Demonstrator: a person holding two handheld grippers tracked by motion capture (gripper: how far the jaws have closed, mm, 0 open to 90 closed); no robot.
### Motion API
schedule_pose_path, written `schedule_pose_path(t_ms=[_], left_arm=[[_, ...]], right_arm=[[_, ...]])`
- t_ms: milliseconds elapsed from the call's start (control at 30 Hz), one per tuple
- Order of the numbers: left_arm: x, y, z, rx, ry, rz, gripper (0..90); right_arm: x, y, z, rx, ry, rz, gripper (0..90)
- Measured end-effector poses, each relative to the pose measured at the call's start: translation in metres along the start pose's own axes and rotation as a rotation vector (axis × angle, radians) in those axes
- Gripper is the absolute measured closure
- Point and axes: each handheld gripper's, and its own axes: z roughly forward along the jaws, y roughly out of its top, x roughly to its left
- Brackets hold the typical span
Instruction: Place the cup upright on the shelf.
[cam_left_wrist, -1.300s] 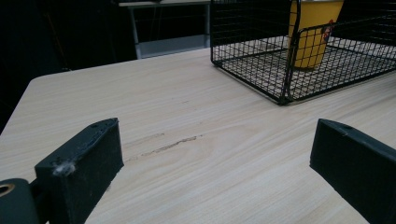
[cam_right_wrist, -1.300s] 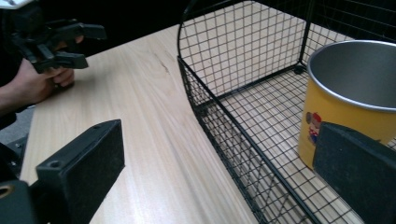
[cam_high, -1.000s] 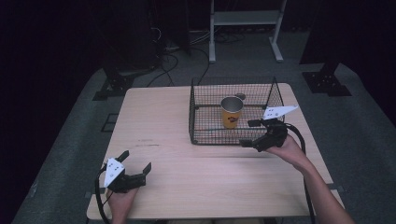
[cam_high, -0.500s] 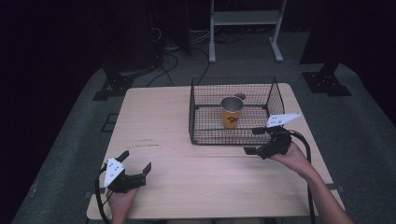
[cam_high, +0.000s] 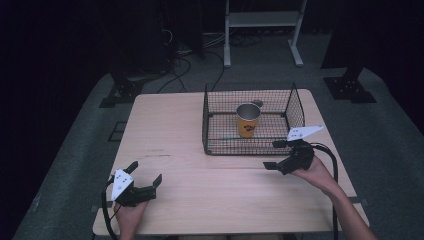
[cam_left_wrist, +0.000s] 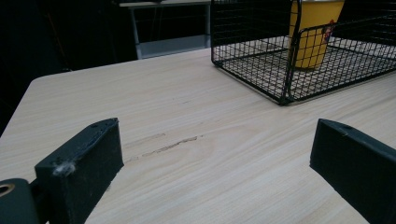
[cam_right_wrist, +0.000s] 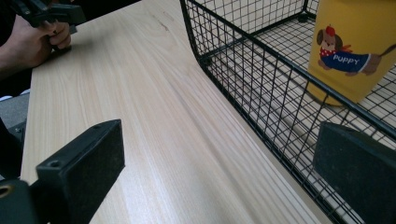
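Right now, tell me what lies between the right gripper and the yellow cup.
The near wall of the wire basket, seen in the high view, separates the right gripper from the yellow cup.

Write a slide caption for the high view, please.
Two open hand-held grippers, left and right, rest before a wire basket holding a yellow cup.

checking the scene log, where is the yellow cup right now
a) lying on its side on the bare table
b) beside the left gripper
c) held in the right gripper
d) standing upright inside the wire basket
d: the yellow cup stands upright on the floor of the wire basket, while the right gripper is open outside the basket's near wall.
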Motion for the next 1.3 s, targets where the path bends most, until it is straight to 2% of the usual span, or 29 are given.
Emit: schedule_pose_path(t_ms=[500, 1300], left_arm=[[0.000, 0.000, 0.000, -0.001, 0.000, 0.002, 1.8], [0.000, 0.000, 0.001, -0.002, 0.001, 0.002, 1.8]], right_arm=[[0.001, -0.018, -0.007, 0.006, -0.035, 0.004, 1.8], [-0.001, -0.052, -0.022, -0.007, -0.080, 0.043, 1.8]])
